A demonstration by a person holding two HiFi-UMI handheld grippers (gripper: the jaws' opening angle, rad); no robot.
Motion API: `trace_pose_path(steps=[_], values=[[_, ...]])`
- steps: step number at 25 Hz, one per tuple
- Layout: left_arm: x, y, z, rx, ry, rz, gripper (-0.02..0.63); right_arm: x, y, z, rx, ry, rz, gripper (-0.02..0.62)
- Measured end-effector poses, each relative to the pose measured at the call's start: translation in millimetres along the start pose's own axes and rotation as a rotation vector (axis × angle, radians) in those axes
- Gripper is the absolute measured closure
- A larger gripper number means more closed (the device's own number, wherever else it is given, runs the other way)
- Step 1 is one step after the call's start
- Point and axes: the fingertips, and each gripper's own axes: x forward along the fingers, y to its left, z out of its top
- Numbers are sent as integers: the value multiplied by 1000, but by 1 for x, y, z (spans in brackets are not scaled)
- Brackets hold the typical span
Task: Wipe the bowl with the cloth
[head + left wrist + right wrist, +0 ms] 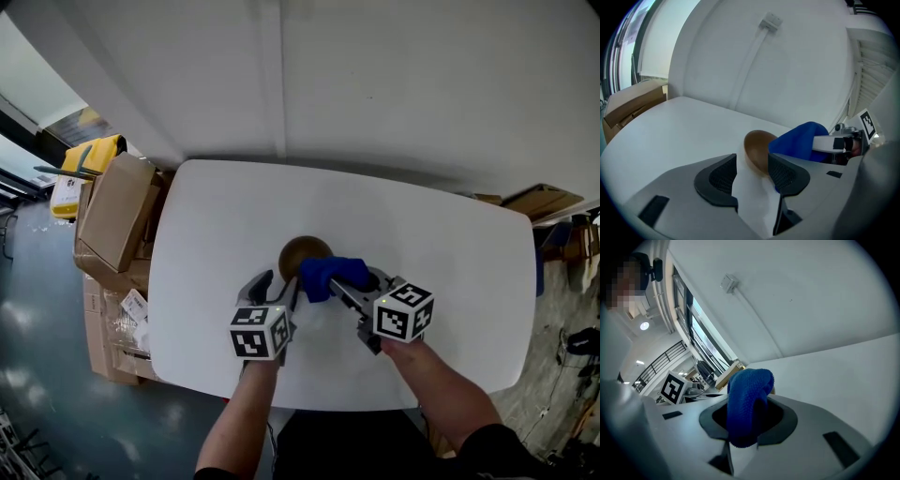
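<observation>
A small brown bowl [305,253] stands near the middle of the white table [431,234]. My left gripper [278,285] sits just in front of it on the left, open; in the left gripper view the bowl [757,147] shows between and just beyond the fingertips, and the pads do not press on it. My right gripper [345,283] is shut on a blue cloth [333,274], which rests against the bowl's right side. From the right gripper view the bunched cloth [747,397] fills the jaws and hides most of the bowl. The cloth [801,140] also appears in the left gripper view.
Cardboard boxes [112,211] are stacked off the table's left edge, with a yellow object [89,155] behind them. Another box [544,199] lies past the far right corner. A white wall [375,75] runs along the table's far edge.
</observation>
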Motion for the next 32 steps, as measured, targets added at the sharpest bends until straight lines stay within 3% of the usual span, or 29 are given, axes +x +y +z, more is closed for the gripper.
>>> trace_pose_path(steps=[10, 12, 16, 22, 27, 32], values=[[22, 4, -4, -43, 8, 13, 407, 2, 4, -14, 6, 42, 11, 514], [24, 1, -6, -30, 15, 20, 428, 2, 2, -17, 7, 47, 10, 514], [25, -5, -7, -10, 14, 27, 542, 1, 2, -30, 9, 69, 14, 514], [16, -13, -10, -31, 6, 12, 571, -9, 3, -39, 0, 81, 15, 514], [-10, -16, -2, -46, -41, 15, 578, -29, 3, -22, -8, 42, 11, 514], [-59, -37, 29, -37, -118, -12, 577, -66, 29, 21, -61, -36, 50, 514]])
